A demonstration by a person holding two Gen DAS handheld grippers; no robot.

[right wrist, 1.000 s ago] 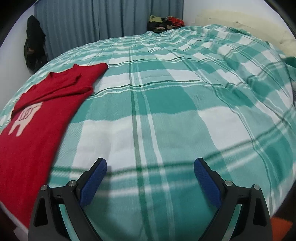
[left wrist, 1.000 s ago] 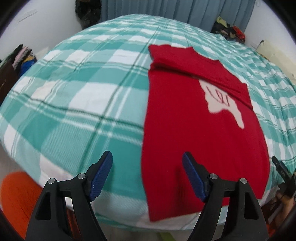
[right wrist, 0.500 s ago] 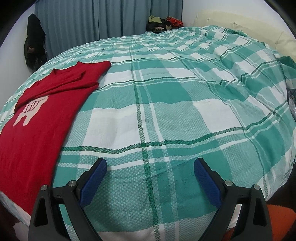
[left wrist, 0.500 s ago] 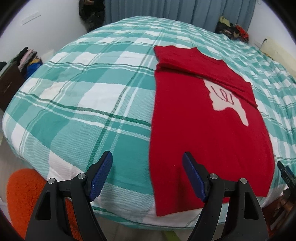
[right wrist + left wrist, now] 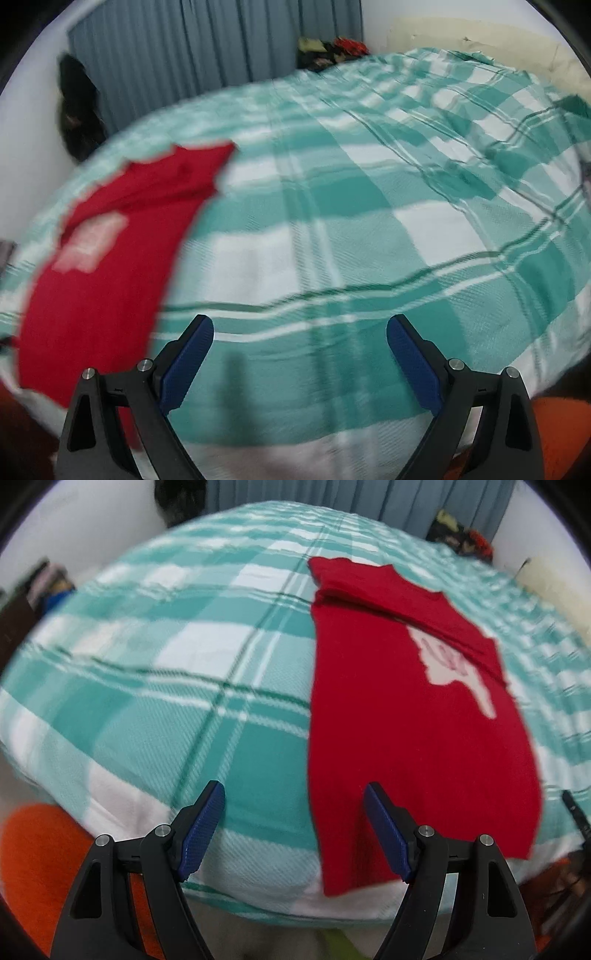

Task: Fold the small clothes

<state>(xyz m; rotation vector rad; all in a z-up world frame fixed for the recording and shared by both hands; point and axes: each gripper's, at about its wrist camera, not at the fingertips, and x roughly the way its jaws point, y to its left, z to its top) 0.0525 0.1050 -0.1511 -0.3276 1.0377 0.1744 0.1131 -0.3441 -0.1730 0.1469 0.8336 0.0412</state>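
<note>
Red garment (image 5: 406,738) lies flat on the bed (image 5: 192,672), which carries a teal-and-white plaid cover. The garment is a long, narrow strip running from the near edge of the bed away toward the curtain (image 5: 406,502); its near end reaches the mattress edge and droops slightly over it. At the far end a folded-over layer of the same red cloth crosses it on a slant. A pale printed motif (image 5: 458,675) shows on the upper face, partly covered by that folded layer (the motif's design is too blurred to read).

Left tool (image 5: 293,827): jaws set wide apart, nothing between the blue pads. It hangs above the near edge of the bed; in its own view the right pad sits over the garment's near left portion, the left pad over bare plaid. Contact with the cloth cannot be judged.

Right tool (image 5: 300,358): jaws likewise spread, nothing gripped. It sits over bare plaid cover, with the garment (image 5: 122,236) off to its left, clear of both pads.

Both views are motion-blurred. An orange object (image 5: 40,849) lies below the bed edge at lower left of the left view. Dark clothing (image 5: 77,114) hangs beside the curtain.
</note>
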